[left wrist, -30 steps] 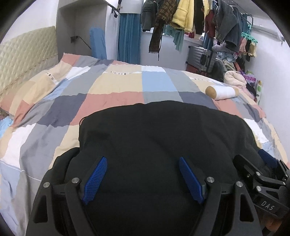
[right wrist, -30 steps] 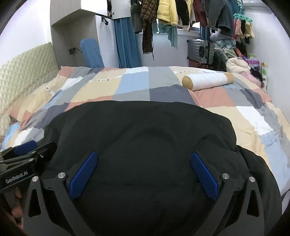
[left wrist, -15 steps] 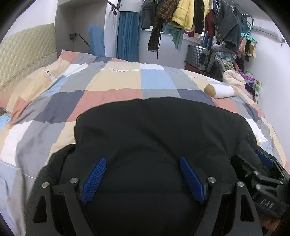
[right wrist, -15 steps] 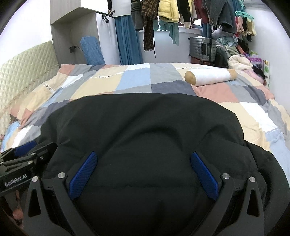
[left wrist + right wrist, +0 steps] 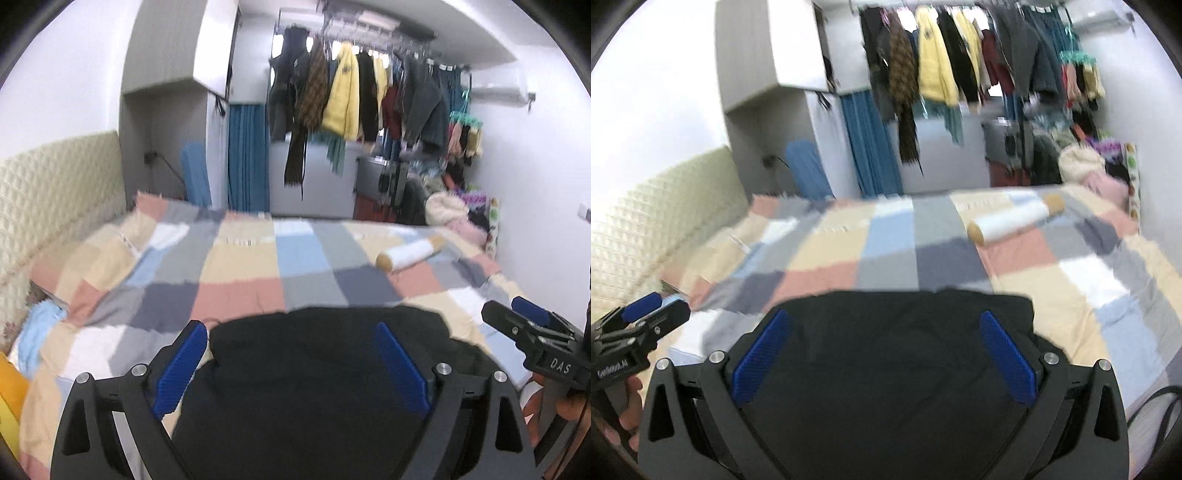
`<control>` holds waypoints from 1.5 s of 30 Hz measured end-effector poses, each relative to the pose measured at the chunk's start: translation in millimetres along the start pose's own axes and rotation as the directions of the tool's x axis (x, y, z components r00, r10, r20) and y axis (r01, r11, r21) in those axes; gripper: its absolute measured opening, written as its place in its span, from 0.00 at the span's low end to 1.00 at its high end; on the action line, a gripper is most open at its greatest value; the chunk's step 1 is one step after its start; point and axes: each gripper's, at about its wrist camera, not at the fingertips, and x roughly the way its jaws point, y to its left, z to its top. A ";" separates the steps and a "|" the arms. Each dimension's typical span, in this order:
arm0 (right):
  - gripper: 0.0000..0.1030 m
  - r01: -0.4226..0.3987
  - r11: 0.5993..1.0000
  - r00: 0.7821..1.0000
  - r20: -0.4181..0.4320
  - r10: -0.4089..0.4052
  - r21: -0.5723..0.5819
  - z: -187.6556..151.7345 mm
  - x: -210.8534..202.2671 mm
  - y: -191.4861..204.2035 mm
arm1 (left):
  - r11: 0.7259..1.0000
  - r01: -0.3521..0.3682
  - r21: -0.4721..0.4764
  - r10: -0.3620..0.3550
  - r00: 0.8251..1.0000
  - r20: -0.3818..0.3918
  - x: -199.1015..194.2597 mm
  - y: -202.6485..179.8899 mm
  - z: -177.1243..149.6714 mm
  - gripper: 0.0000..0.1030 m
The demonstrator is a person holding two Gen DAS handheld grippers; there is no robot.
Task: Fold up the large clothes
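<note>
Black garment (image 5: 317,373) between both grippers' wide-spread fingers (image 5: 181,369).

Patchwork-quilted bed (image 5: 236,266), white walls (image 5: 66,74)

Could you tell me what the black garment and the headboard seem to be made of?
Black garment: matte, soft fabric, possibly a padded jacket; it drapes and shows no sheen. Blur hides any weave. Headboard: cream quilted upholstery, likely faux leather or fabric, with a diamond-tufted pattern.
</note>
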 end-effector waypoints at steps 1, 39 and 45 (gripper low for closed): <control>1.00 -0.007 1.000 1.000 0.023 0.007 -0.007 4.3 -15.3 3.5 | 1.000 -0.003 -0.001 0.003 1.000 0.017 -14.3 -0.2 5.0 0.92; 1.00 0.006 0.996 0.993 0.116 0.005 -0.093 -89.4 -202.6 37.3 | 0.993 0.000 -0.115 0.006 0.999 0.049 -178.7 -23.1 -89.2 0.99; 1.00 0.045 0.997 0.995 0.090 -0.039 -0.068 -108.9 -193.1 19.8 | 0.998 -0.009 -0.068 0.010 1.000 0.016 -162.9 -36.2 -97.4 0.98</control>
